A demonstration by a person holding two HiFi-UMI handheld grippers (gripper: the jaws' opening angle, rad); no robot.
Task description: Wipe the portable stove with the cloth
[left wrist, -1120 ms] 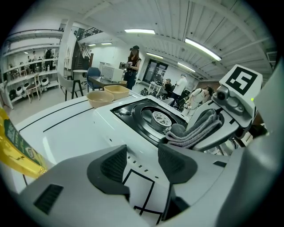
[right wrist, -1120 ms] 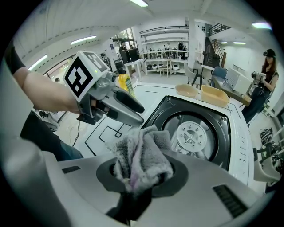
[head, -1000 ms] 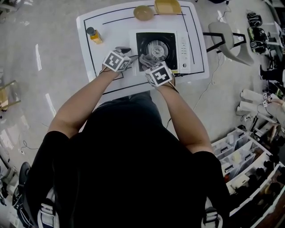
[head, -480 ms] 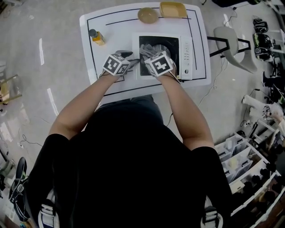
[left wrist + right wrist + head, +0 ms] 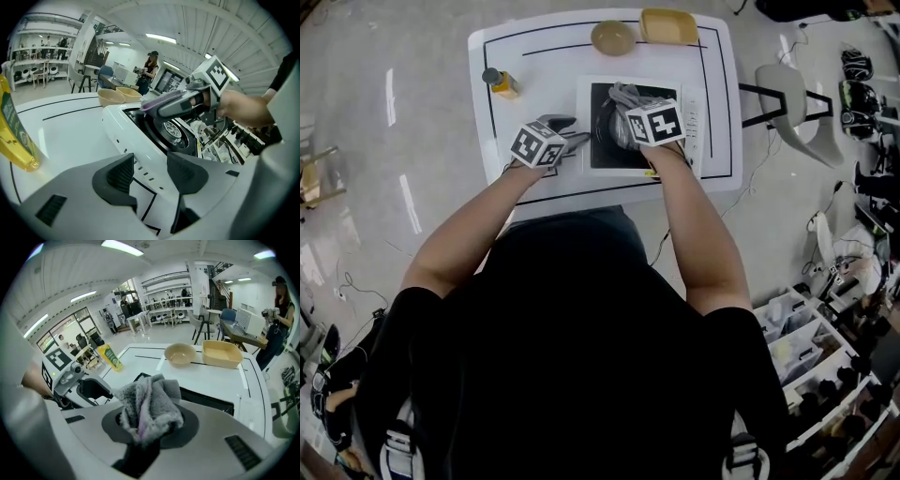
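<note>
Right gripper (image 5: 148,434) tight around fluffy grey cloth (image 5: 150,401) above boxy white stove (image 5: 584,131); left gripper (image 5: 150,165) agape, empty.

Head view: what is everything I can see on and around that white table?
table: one, white with black lines, out on the grey floor
portable stove: one, white with a black top, right of the table's centre
cloth: one, grey, bunched up above the stove
bottle: one, yellow with a dark cap, table's left side
bowl: one, beige, table's far edge
tray: one, yellow, beside the bowl
chair: one, pale grey, right of the table
storage bins: several, white, lower right on the floor
left gripper: one, grey, jaws apart and empty, by the stove's left edge
right gripper: one, grey, jaws closed on the cloth
</note>
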